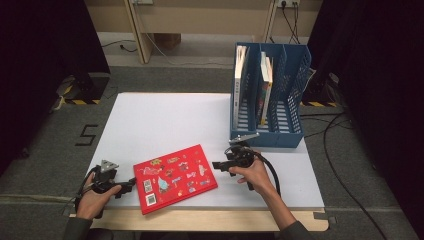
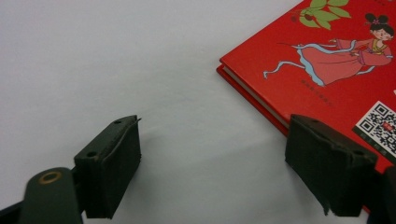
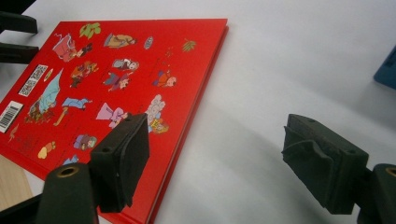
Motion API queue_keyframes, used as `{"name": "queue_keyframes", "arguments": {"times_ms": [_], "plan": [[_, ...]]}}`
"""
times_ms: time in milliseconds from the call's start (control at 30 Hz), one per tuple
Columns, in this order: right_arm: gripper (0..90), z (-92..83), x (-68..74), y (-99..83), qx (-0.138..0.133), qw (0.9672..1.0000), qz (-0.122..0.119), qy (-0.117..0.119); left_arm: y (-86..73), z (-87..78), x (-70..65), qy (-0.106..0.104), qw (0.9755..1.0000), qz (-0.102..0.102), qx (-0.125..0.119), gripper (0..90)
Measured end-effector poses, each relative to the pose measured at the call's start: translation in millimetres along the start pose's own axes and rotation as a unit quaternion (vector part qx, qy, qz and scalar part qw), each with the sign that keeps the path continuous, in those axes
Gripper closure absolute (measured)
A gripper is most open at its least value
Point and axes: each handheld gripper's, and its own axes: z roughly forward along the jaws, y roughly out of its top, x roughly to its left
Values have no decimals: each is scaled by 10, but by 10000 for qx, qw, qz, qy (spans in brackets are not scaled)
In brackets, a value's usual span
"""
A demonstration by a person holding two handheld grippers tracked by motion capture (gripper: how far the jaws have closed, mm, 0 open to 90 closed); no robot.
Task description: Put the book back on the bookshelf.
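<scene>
White board is covering the surface (image 1: 165, 120), and it is sitting on a wooden top over grey carpet, with dark curtains hanging on both sides.

A red book (image 1: 175, 178) is lying flat and closed near the front edge of the surface, turned at a slant, its cover printed with small cartoon figures, two square codes and a barcode. In the left gripper view the near corner of the book (image 2: 327, 60) is showing its page edges between the two red covers.

The left gripper (image 1: 131, 183) is lying level just beside the left edge of the book, held by the person's left hand (image 1: 92, 197). Its jaws are standing apart; one pad is sitting in front of the book's cover and the other over bare white board, and nothing is gripped between them.

The right gripper (image 1: 216, 164) is sitting just beside the right edge of the book, pointing toward it, held by the right hand (image 1: 256, 175). Its jaws are standing wide apart and are holding nothing; one overlaps the book's edge in its view, the other is over white board.

A blue file rack (image 1: 295, 100) is standing at the far right of the surface, with upright books (image 1: 265, 87) in its slots.
</scene>
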Motion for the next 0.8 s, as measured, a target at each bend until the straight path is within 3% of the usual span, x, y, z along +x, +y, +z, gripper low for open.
{"name": "queue_keyframes", "arguments": {"times_ms": [333,800], "plan": [[240,76,19,-18,73,9999,-13,108,24,-4,-77,-133,9998,152,-36,291],[242,144,4,-32,119,9998,30,159,64,40,-286,-534,9972,528,-9,261]]}}
